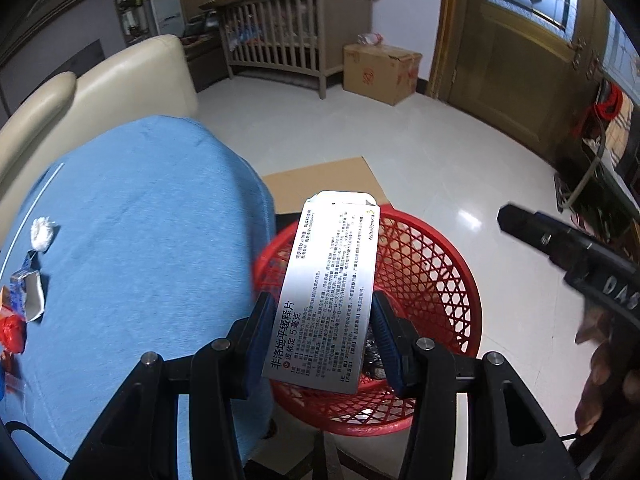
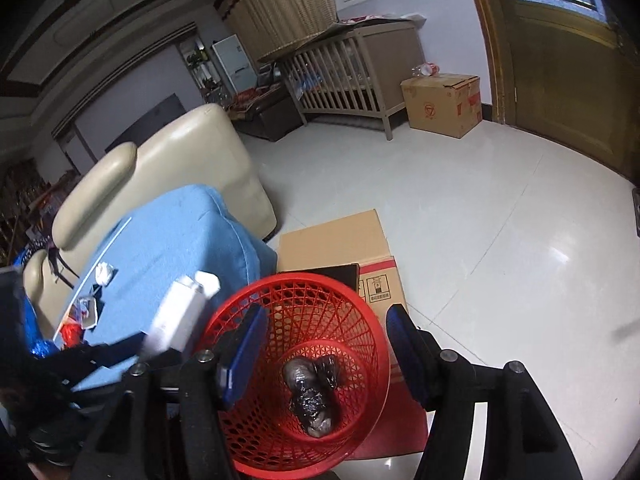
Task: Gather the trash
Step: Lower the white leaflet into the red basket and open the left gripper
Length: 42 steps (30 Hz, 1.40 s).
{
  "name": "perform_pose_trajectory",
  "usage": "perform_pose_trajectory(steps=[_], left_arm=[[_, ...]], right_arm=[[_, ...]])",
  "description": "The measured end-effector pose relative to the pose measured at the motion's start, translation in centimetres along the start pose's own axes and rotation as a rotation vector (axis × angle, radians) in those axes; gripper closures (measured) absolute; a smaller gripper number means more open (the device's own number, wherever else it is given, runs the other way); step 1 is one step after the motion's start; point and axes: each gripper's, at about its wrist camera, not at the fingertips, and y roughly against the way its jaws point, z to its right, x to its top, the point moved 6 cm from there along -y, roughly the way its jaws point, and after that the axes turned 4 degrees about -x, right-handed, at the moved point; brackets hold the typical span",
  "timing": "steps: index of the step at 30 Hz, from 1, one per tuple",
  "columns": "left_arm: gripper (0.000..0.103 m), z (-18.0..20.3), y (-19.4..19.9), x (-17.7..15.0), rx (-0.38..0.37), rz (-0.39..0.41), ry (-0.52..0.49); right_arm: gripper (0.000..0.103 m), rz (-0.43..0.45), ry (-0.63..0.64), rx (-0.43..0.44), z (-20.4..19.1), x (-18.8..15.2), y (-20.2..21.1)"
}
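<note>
My left gripper (image 1: 324,320) is shut on a white medicine box (image 1: 328,280) and holds it over the near rim of the red mesh basket (image 1: 440,280). The box also shows in the right wrist view (image 2: 180,316), left of the basket (image 2: 248,308). My right gripper (image 2: 324,344) is open and empty above the basket, which holds a dark crumpled bag (image 2: 314,396). More trash lies on the blue cloth (image 1: 140,220): a white tissue wad (image 1: 42,232), a torn wrapper (image 1: 28,292) and a red scrap (image 1: 12,332).
A flat cardboard box (image 2: 340,244) lies under the basket. A cream sofa (image 2: 180,152) stands behind the blue cloth. A crib (image 2: 352,76) and a cardboard carton (image 2: 440,108) stand by the far wall, a wooden door (image 2: 568,72) to the right.
</note>
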Motion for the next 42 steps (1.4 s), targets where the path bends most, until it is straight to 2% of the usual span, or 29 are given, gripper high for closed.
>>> perform_pose_trajectory(steps=[8, 11, 13, 16, 22, 26, 36, 42], left_arm=[[0.052, 0.7, -1.6, 0.1, 0.012, -0.032, -0.014], [0.047, 0.9, -2.2, 0.3, 0.030, -0.043, -0.022], [0.035, 1.0, -2.2, 0.3, 0.043, -0.054, -0.028], [0.030, 0.7, -1.5, 0.4, 0.054, -0.038, -0.027], [0.029, -0.8, 0.6, 0.4, 0.082, 0.005, -0.018], [0.029, -3.4, 2.8, 0.1, 0.116, 0.035, 0.024], [0.029, -11.0, 8.5, -1.7, 0.182, 0.117, 0.204], [0.029, -14.4, 11.4, -3.8, 0.212, 0.160, 0.287]], right_arm=[[0.037, 0.013, -0.047, -0.001, 1.1, 0.3, 0.4], [0.037, 0.011, -0.056, 0.010, 1.0, 0.4, 0.3], [0.037, 0.006, -0.070, 0.020, 1.0, 0.5, 0.2], [0.037, 0.011, -0.079, 0.030, 0.7, 0.7, 0.2], [0.035, 0.030, -0.062, 0.038, -0.8, 1.3, 0.6], [0.035, 0.006, -0.023, 0.072, -3.6, 1.2, 0.2], [0.032, -0.069, 0.095, 0.176, -12.0, -0.4, -0.6], [0.032, -0.061, 0.160, 0.208, -16.0, -0.7, 0.2]])
